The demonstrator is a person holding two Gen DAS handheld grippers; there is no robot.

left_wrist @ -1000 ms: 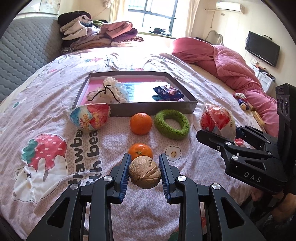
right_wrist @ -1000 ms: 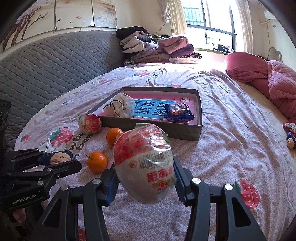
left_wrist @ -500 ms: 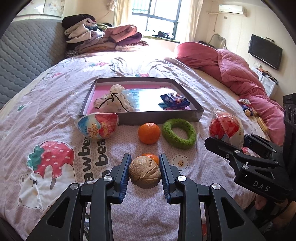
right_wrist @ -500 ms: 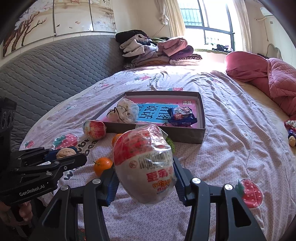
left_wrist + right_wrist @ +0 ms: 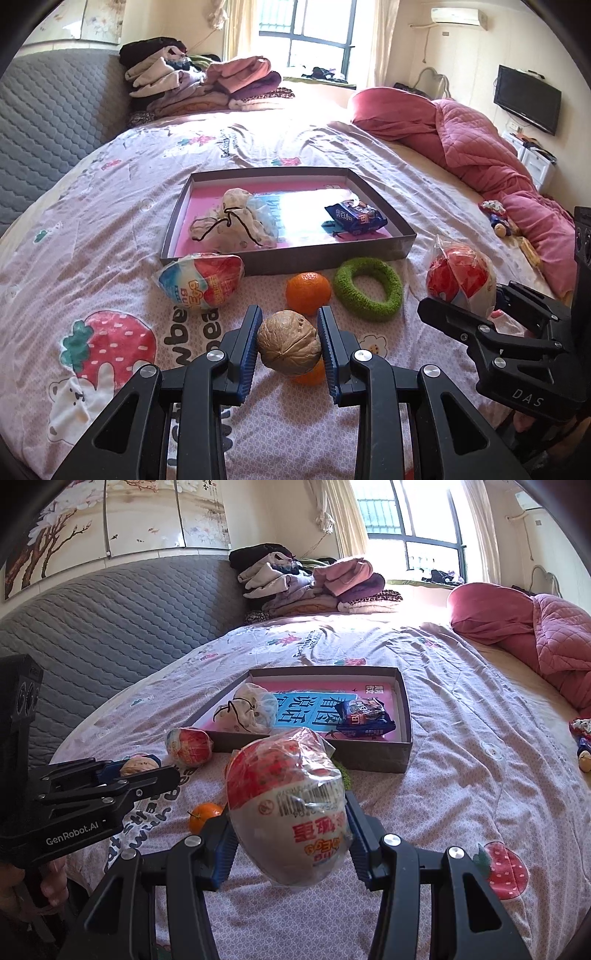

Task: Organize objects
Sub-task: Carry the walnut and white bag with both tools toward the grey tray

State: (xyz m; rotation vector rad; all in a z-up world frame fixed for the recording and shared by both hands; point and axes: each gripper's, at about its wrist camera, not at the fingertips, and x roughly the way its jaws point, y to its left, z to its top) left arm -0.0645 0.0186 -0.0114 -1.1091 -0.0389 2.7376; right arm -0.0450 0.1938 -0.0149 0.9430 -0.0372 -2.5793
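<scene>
- Two loads are carried at once: a walnut (image 5: 289, 343) is pinched between the narrow-set pads of the left gripper (image 5: 289, 345), and a plastic-wrapped egg-shaped snack (image 5: 291, 812) is clamped between the wider-set pads of the right gripper (image 5: 291, 834).
- Both loads are held clear of the bed sheet (image 5: 110, 229); the snack's long axis is seen running roughly along the right fingers, its blunt red end pointing away from them.
- Just below and beyond the walnut, two oranges are seen on the sheet: one (image 5: 312, 373) partly hidden under the nut, the other (image 5: 308, 292) nearer the box.
- Beside the farther orange, a green ring (image 5: 368, 288) and a second wrapped snack (image 5: 201, 280) are found lying against the near wall of the box.
- The shallow grey box (image 5: 295, 258) is placed straight ahead of both pairs of fingers, its near wall standing between them and its pink floor.
- Inside it, a drawstring pouch (image 5: 236, 221) is set toward the left wall and a blue snack packet (image 5: 354, 217) toward the right wall; the middle of the floor is left bare.
- The box is judged about equally near to either hand, so the near wall has to be cleared before either load is let go.
</scene>
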